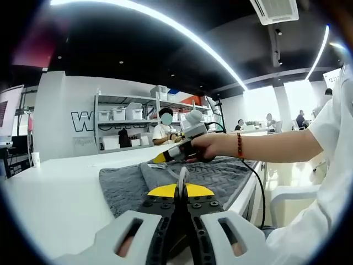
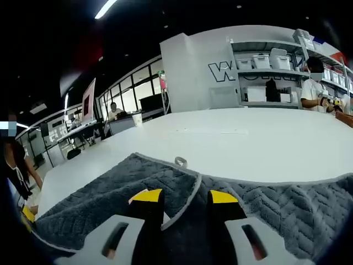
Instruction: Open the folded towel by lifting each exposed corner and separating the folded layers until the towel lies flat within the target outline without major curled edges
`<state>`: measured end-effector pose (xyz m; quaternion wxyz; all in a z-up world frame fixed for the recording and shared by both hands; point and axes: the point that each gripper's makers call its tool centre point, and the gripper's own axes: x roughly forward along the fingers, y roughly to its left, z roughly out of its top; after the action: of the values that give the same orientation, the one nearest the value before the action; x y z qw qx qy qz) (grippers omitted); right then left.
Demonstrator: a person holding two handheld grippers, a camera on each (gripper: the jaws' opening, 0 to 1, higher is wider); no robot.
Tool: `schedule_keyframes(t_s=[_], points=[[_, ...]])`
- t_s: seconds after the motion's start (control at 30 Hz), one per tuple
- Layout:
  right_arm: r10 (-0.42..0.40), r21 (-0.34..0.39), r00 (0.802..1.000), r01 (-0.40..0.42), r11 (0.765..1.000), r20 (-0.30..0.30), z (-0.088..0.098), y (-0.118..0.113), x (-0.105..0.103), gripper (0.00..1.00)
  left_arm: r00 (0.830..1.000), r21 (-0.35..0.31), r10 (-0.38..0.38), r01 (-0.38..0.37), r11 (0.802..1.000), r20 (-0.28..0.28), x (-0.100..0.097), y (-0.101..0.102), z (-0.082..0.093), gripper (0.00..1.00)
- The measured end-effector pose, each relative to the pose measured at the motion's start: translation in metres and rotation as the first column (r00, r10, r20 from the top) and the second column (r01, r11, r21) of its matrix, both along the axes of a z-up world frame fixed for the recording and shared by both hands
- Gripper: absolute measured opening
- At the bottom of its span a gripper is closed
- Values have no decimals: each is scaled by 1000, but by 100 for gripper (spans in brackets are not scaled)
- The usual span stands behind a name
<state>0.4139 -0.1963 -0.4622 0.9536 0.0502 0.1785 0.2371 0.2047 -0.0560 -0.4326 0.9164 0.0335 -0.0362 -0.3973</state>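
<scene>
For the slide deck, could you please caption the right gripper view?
Right gripper, jaws apart, straddling the folded edge of the grey towel on the white table.

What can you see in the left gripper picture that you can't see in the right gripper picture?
The left gripper view alone has the person's hand holding the right gripper over the towel, plus a beaded bracelet and the left gripper, jaws together. The right gripper view alone has the towel's hanging loop and a cup. Both share the grey towel, the white table and the shelves.
</scene>
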Motion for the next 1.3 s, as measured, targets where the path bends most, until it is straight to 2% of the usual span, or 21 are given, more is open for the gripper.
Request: schedule_keyframes(t_s=[0.27, 0.47, 0.57, 0.67, 1.0, 1.3], points=[[10, 8, 1000, -10, 1000, -16, -3, 1, 12, 24, 1000, 1, -8, 8, 1000, -3, -1, -2, -1, 3], [-9, 20, 1000, 9, 1000, -26, -5, -3, 24, 20, 1000, 4, -3, 4, 1000, -4, 0, 0, -2, 3], [-3, 21, 999, 3, 1000, -36, -8, -4, 27, 10, 1000, 4, -4, 4, 1000, -5, 0, -1, -2, 3], [4, 55, 999, -2, 998, -36, -5, -4, 30, 1, 1000, 1, -4, 4, 1000, -8, 0, -1, -2, 3], [27, 67, 999, -28, 997, 19, 16, 0, 40, 0, 1000, -11, -23, 22, 1000, -10, -3, -4, -1, 3], [11, 60, 999, -13, 998, 35, 21, -1, 38, 0, 998, -54, -52, 51, 997, -23, -7, -7, 3, 2]])
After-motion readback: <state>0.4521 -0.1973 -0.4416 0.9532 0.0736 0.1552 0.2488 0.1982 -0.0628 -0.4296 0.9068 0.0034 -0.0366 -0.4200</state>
